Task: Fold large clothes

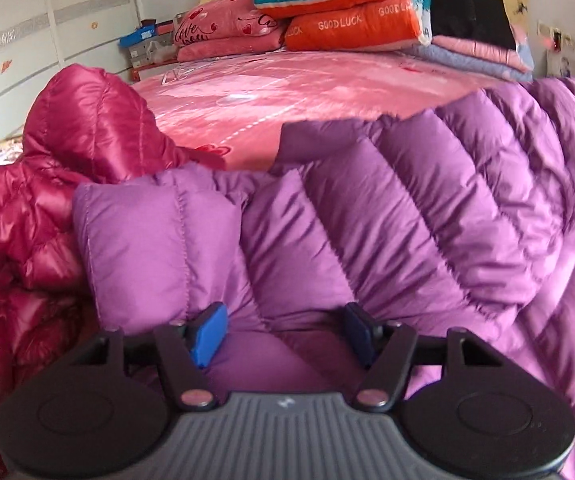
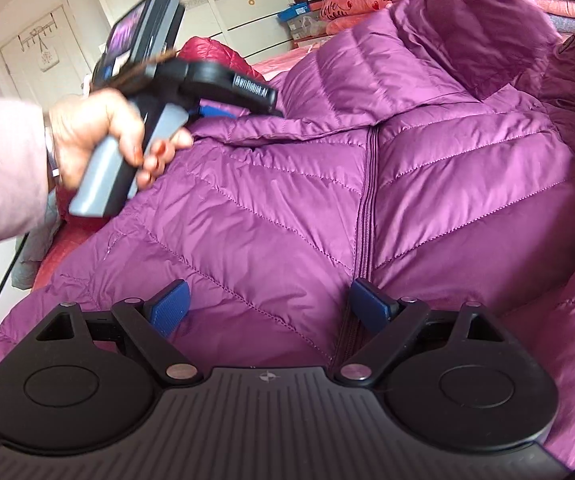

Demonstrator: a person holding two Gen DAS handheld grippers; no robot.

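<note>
A purple down jacket [image 2: 279, 208] lies front up on the bed, its zipper [image 2: 365, 216] shut and its hood [image 2: 467, 28] toward the pillows. In the left wrist view a sleeve [image 1: 143, 232] of the purple jacket [image 1: 407, 220] lies folded across the body. My left gripper [image 1: 283, 336] is open low over that sleeve, with purple fabric under and between its blue pads [image 1: 207, 336]. The right wrist view shows a hand [image 2: 99, 136] holding the left gripper [image 2: 227, 110] at the jacket's left shoulder. My right gripper [image 2: 271, 306] stands open just above the jacket's lower front, beside the zipper.
A shiny red down jacket [image 1: 47, 200] is heaped left of the purple one. Pink bedsheet [image 1: 247, 96] stretches behind, with stacked pillows and quilts [image 1: 343, 12] at the headboard. White wardrobe doors [image 1: 27, 28] line the left wall. A cable [image 2: 3, 280] hangs at the left.
</note>
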